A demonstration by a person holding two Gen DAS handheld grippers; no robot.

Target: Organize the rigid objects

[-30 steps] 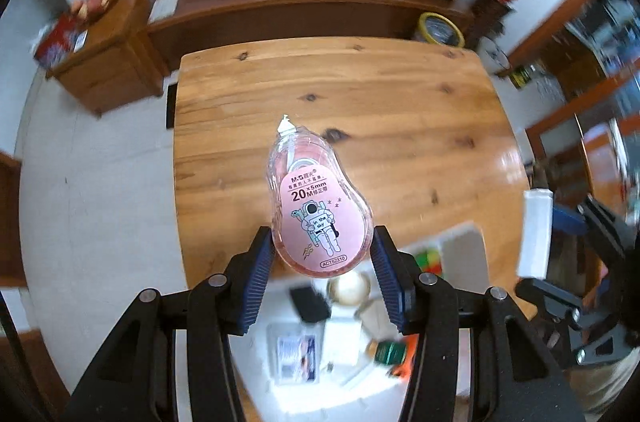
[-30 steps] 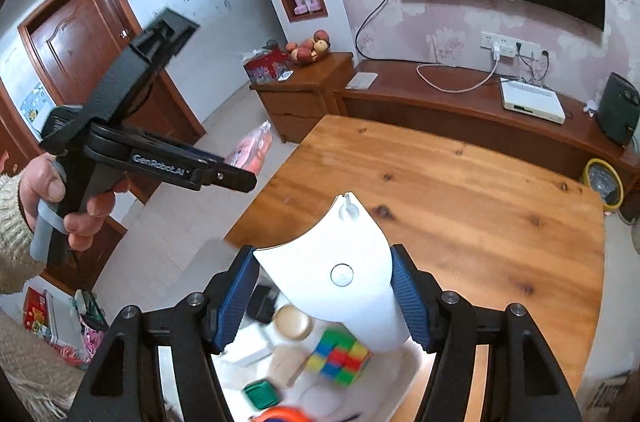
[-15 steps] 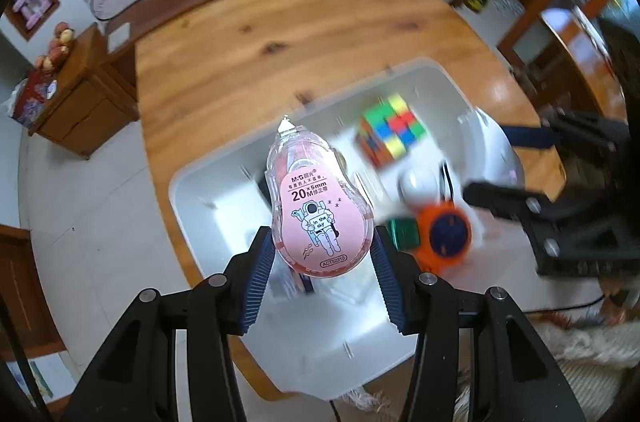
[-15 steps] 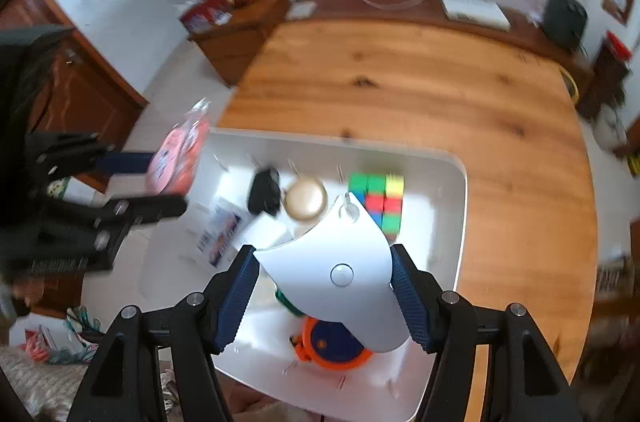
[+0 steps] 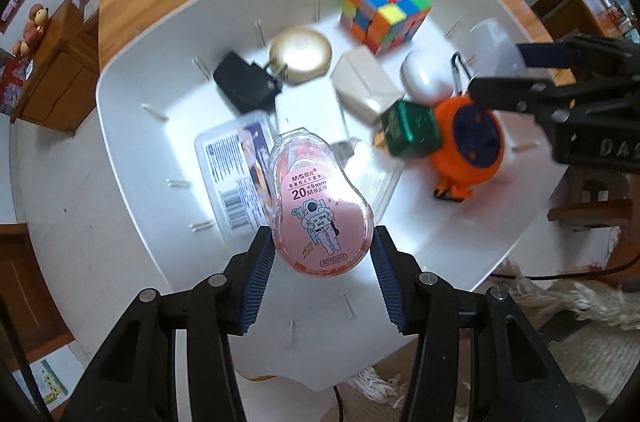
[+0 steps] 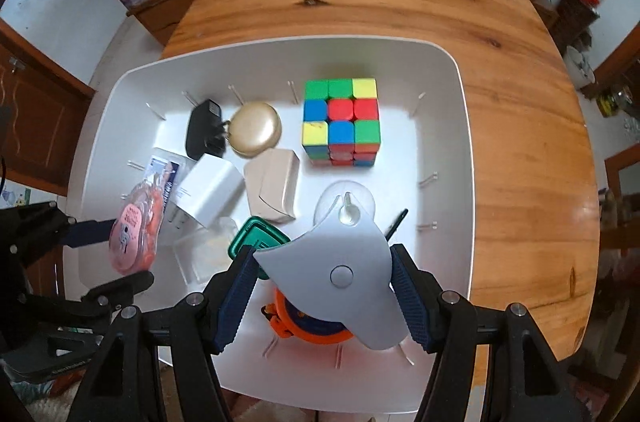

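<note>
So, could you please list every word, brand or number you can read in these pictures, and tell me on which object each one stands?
"M&G", "20M x 5mm", "in the sky": pink astronaut label of the clear pink correction tape dispenser held in the left gripper.
"DAS", cut off by the picture's edge: black body of the right gripper.
Code under the astronaut, the Chinese characters, and the print on the flat clear plastic case: too small to read.

Both wrist cams look steeply down, close; share white bin [image 5: 132, 94].

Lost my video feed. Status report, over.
Left gripper shut on pink correction tape. Right gripper shut on grey plastic piece. Both above white bin. Bin floor crowded: cube, orange tape measure below.
</note>
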